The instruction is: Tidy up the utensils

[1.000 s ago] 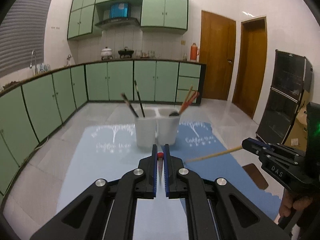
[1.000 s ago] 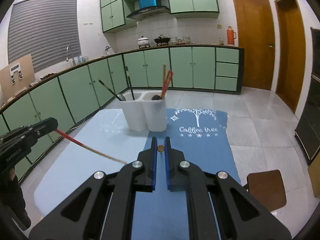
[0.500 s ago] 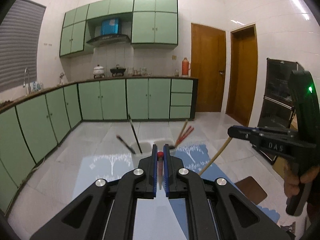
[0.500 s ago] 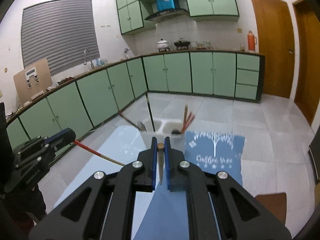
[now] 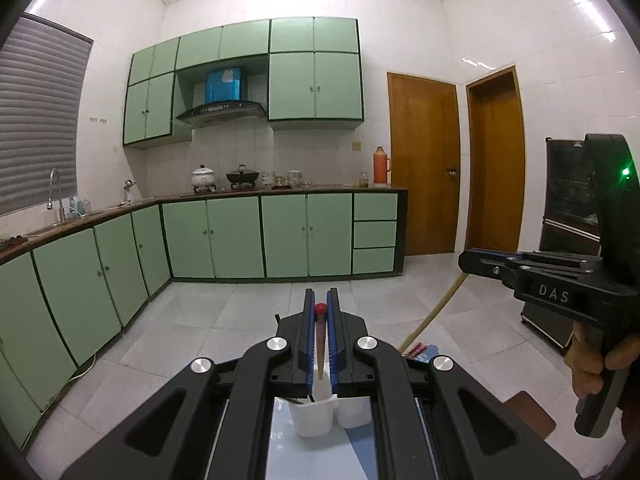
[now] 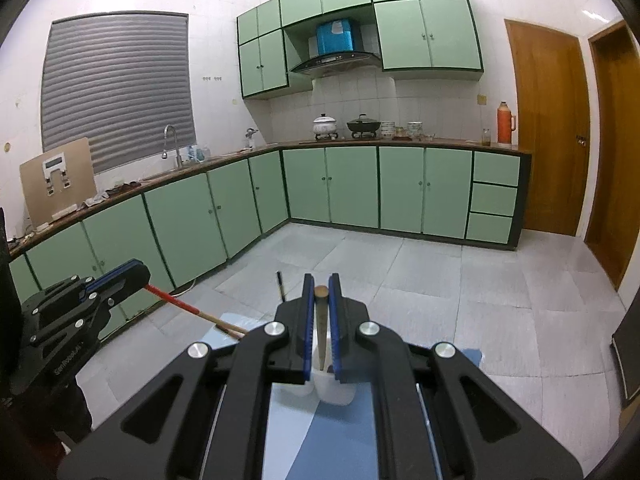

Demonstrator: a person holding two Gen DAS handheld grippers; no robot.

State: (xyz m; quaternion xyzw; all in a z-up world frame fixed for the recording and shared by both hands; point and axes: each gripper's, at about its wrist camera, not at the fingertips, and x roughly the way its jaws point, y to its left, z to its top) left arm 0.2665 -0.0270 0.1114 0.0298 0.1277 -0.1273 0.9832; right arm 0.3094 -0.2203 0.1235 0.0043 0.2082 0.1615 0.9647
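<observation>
A: Left gripper (image 5: 319,334): fingers (image 5: 308,340) pressed onto a red-tipped chopstick (image 5: 320,328), red end poking out at the front, shaft running down toward the white holder (image 5: 316,416) below. Right gripper (image 6: 320,320): fingers (image 6: 307,328) pinched a plain wooden chopstick (image 6: 321,320) the same way.

B: Where did the holder sit?

A: On the worktop (image 6: 320,440), a two-cup white container on a blue mat, almost wholly hidden under the gripper bodies in both views. Each stick's lower end seemed to hang over or near a cup; which compartment, I couldn't tell.

B: How to place them well?

A: My judgement: tip each stick closer to upright, bring the low end over the intended cup's mouth, lower until it's well inside, then release. One hand at a time would be safer.

B: Anything in the way?

A: A dark utensil handle (image 6: 280,286) stuck up from the holder, and other red chopsticks (image 5: 416,348) already leaned out on the right. The two held sticks angled toward each other and could cross. Beyond that: green cabinets (image 5: 236,236), pots on the stove, wooden doors (image 5: 422,168), all well apart.
</observation>
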